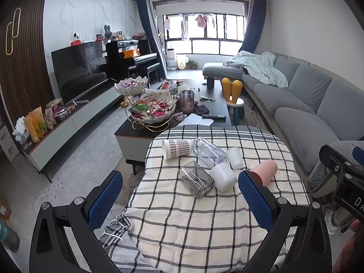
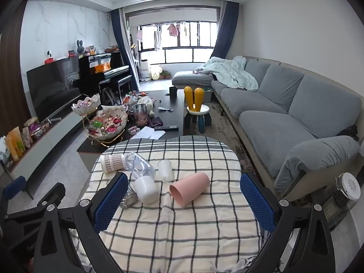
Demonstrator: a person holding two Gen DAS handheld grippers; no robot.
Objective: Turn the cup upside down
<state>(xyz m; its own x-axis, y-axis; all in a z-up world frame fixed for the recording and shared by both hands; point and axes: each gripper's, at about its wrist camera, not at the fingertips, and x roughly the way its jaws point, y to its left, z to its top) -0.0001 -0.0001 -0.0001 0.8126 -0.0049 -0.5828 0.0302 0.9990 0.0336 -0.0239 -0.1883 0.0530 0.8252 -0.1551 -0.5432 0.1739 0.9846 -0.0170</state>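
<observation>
**A:** Cups lie scattered on the checked cloth [image 2: 173,234] over your bench, all on their sides. The pink cup [image 2: 190,191] is nearest your right gripper [image 2: 184,202]: mouth toward you and a little left, base pointing away to the right, well apart from the rest.

**B:** And the jaws?

**A:** Both pairs stand wide open and hold nothing. Your right ones frame the pink cup from short of it. Your left gripper [image 1: 179,195] faces the glass tumbler [image 1: 196,179] and the white cup [image 1: 224,177], which touch each other.

**B:** How do you think the pink one handles?

**A:** It looks like thin plastic, so you can expect it to be light, fairly stiff, and smooth enough to slip. Being round and on a soft cloth, it will likely roll if you nudge one side first. I judge it is not fragile, but a hard squeeze near the rim could flex it.

**B:** Where do you take hold?

**A:** Across the middle of the wall, one pad on each side, closing evenly. Then you can lift, turn your wrist until the mouth faces down, and set it on a bare patch of cloth.

**B:** Anything to watch?

**A:** The white cup sits just left of the pink one's mouth, with the clear bottle [image 2: 140,166] and a small translucent cup [image 2: 165,169] behind. Keep your left jaw from sweeping into them. The cloth is rumpled, so pick a flat spot.
</observation>
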